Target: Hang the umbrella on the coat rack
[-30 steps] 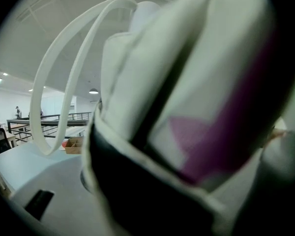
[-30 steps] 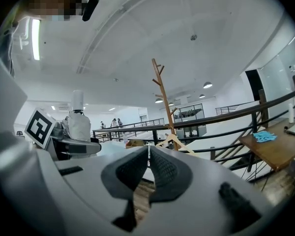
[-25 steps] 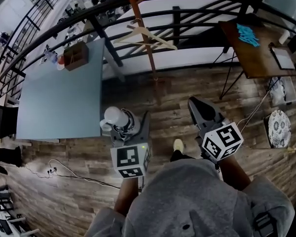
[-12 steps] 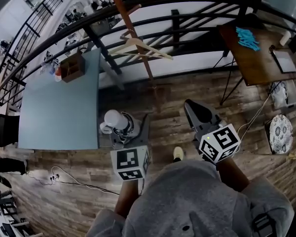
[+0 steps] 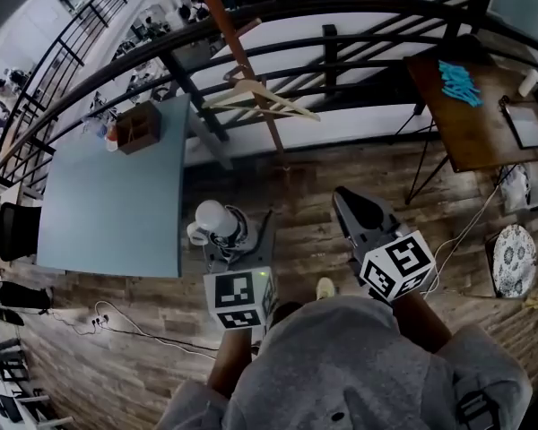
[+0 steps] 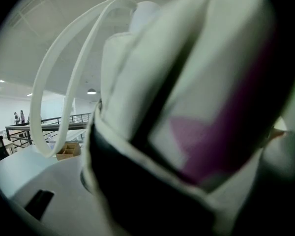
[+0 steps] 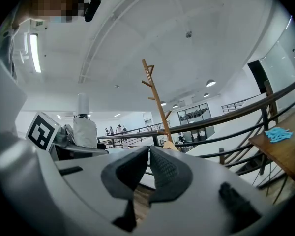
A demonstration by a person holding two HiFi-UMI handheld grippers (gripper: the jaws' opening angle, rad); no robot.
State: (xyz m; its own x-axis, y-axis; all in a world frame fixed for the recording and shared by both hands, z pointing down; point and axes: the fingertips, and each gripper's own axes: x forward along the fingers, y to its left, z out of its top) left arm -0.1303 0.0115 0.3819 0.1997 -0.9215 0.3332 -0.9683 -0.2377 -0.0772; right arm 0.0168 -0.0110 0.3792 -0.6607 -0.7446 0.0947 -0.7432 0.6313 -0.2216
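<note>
Approach: left gripper (image 5: pixel 226 238), jaws wide around the umbrella (image 5: pixel 211 215), should lift the seemingly free loop (image 6: pixel 45 150), left of frame, over a peg of the rack (image 7: pixel 155 102); right gripper (image 7: pixel 147 159), jaws together, is empty.

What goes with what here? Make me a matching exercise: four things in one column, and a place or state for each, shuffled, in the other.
Things
1. umbrella
2. right gripper
3. hanger
4. wooden box

Place or state
A. standing on the blue-grey table
B. held in the left gripper
C. hanging on the coat rack
D. jaws together, nothing between them

Pairs: 1-B, 2-D, 3-C, 4-A
</note>
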